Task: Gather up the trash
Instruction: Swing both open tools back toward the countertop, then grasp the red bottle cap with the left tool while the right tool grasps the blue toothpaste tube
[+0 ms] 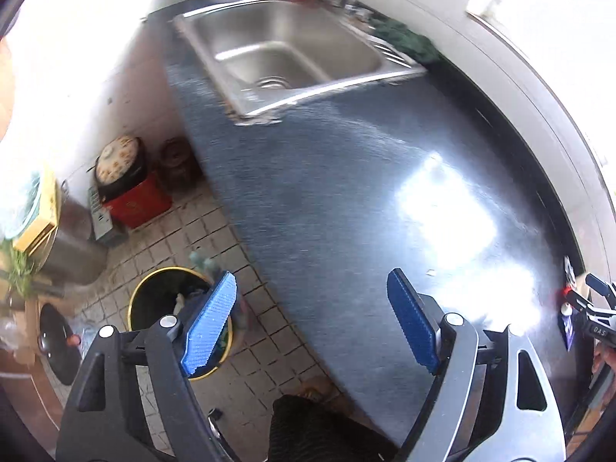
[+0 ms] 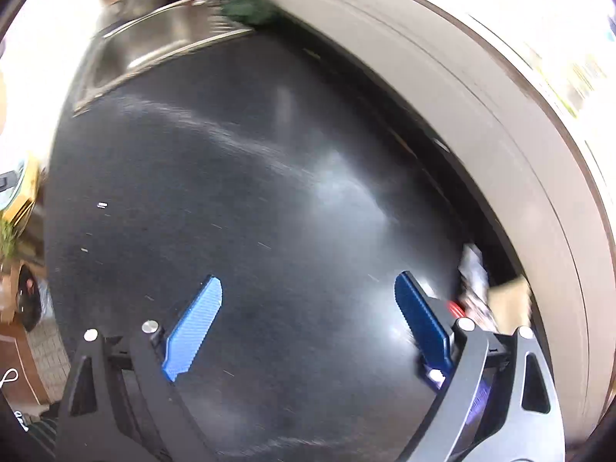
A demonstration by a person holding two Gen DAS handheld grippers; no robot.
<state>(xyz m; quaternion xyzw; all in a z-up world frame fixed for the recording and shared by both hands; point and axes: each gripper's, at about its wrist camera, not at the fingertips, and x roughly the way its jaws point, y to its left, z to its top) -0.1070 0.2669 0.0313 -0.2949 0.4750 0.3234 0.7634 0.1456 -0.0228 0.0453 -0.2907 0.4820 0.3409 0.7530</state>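
My left gripper [image 1: 312, 319] is open and empty, held above the front edge of the dark countertop [image 1: 346, 177]. Below it on the tiled floor stands a black trash bin with a yellow rim [image 1: 161, 296] that holds some rubbish. My right gripper [image 2: 308, 323] is open and empty over the same countertop [image 2: 250, 192]. Crumpled wrappers [image 2: 475, 281] and a brown cardboard piece [image 2: 510, 300] lie by the wall, just right of its right finger. The right gripper also shows at the right edge of the left wrist view [image 1: 593, 308]. A few tiny white scraps [image 2: 102, 205] lie on the counter.
A steel sink [image 1: 285, 54] is set in the counter at the far end, with a dark green cloth [image 1: 408, 38] beside it. On the floor are a red box [image 1: 138, 200] with a pot on it, a metal container [image 1: 73, 246] and a black pan [image 1: 57, 342].
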